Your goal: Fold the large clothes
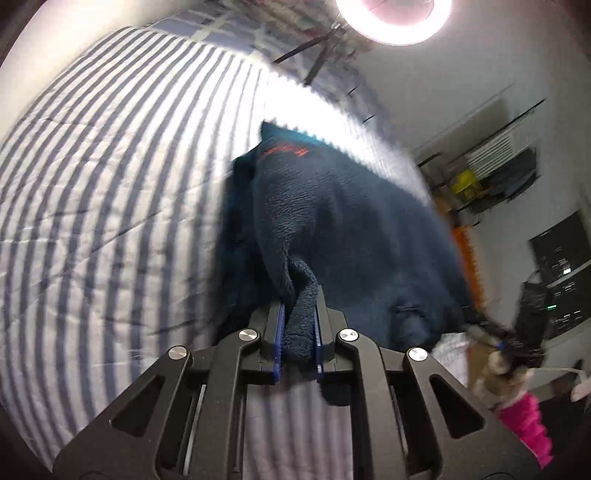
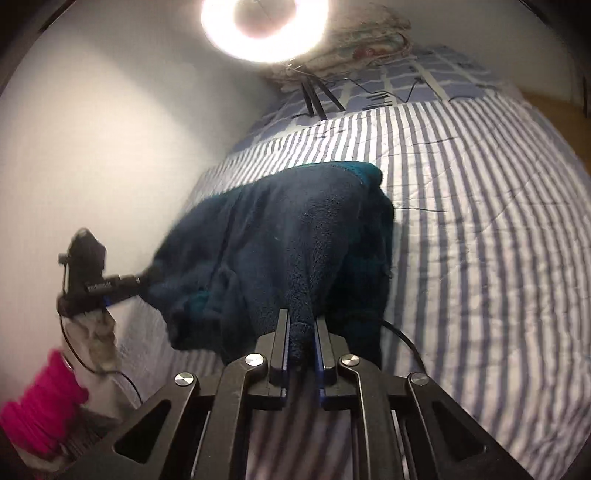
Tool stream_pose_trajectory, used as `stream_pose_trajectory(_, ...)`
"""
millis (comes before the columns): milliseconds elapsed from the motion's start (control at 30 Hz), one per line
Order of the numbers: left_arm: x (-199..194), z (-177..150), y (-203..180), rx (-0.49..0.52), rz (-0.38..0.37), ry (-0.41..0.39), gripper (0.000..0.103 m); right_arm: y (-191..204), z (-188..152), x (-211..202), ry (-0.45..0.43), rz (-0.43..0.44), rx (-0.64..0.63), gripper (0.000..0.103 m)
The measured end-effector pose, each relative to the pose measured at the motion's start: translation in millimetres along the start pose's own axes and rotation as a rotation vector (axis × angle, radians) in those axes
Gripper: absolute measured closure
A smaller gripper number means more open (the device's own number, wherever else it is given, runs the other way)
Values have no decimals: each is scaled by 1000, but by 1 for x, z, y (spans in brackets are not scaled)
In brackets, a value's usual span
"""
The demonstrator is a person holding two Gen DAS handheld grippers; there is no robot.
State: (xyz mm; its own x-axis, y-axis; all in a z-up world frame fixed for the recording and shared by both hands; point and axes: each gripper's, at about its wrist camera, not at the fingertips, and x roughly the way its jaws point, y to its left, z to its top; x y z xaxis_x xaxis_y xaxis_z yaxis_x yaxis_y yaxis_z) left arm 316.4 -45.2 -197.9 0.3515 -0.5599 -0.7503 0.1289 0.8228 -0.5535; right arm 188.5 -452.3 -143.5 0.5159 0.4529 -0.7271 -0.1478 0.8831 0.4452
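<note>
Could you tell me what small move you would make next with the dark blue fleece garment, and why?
Probably lift both corners together and carry them forward over the garment. The left hand-held gripper and the right hand-held gripper are each shut on a near bunch of the dark blue fleece garment, whose far part rests on the striped bedcover, so a fold towards that far edge looks ready.

Both wrist views close, angled down, sharing fleece garment [image 1: 343, 229] on striped bed [image 2: 480, 221]

A bright ring light [image 2: 264, 27] glares above the blue-striped bed [image 2: 480, 221], beside a plain white wall [image 2: 110, 129].
</note>
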Motion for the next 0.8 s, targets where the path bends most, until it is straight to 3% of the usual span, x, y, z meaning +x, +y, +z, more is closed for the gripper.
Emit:
stream_pose_trajectory(100,29,-16,4,40,85,43,92,-11,-8,14,48,-56,30,95)
stream_pose_trajectory(233,17,-15,-17,103,150,1,89,0,-10,24,57,-119,-6,93)
stream_pose_trajectory(333,-15,-20,-34,147,152,-55,89,14,-5,-2,19,-108,-28,75)
stream_pose_trajectory(533,-126,-42,-81,246,73,-213,89,82,-13,-114,-160,-225,-234,67)
stream_pose_trajectory(600,-157,-46,-97,280,54,-246,89,107,-19,-149,-216,-259,-291,58)
stream_pose_trajectory(633,-181,-47,-109,307,33,-264,85,124,-25,-172,-257,-291,-329,50)
stream_pose_trajectory(733,-232,-61,-134,360,14,-313,64,162,-42,-221,-336,-346,-420,46)
stream_pose_trajectory(800,-270,-71,-156,419,7,-354,59,186,-55,-249,-368,-404,-472,41)
